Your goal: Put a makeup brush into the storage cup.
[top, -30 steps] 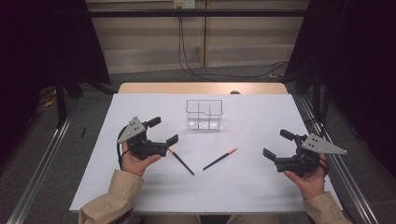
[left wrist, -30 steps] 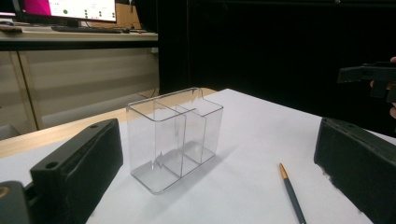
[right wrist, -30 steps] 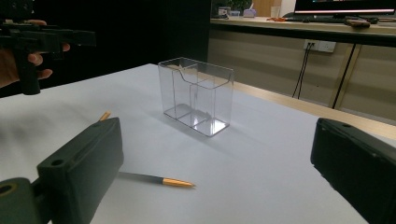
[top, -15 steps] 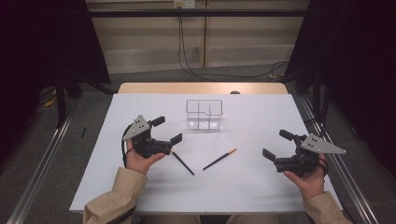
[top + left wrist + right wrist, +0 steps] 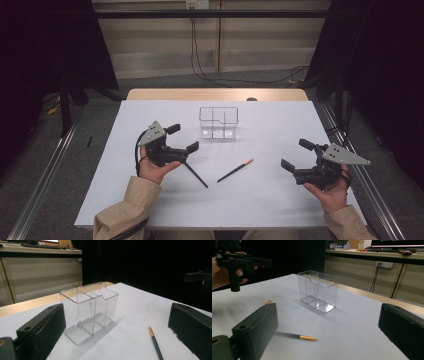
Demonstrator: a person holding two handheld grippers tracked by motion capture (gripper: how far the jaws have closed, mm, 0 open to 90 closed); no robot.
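1. The left tongs (image 5: 181, 139) sit left of centre in the high view, held in the left hand (image 5: 152, 167) above the white surface (image 5: 280, 125); the jaws stand wide apart with nothing between them.
2. The right tongs (image 5: 293, 155) sit at the right of that frame, held in the right hand (image 5: 327, 192); the jaws are likewise wide and hold nothing.
3. A clear divided holder (image 5: 218, 122) stands upright at upper centre of the surface, with nothing seen in its compartments.
4. Two pens lie flat below the holder. The dark pen (image 5: 196, 174) lies just below the left tongs, with one end under the lower jaw. The orange-tipped pen (image 5: 235, 170) lies at frame centre, between the two tongs and apart from both.
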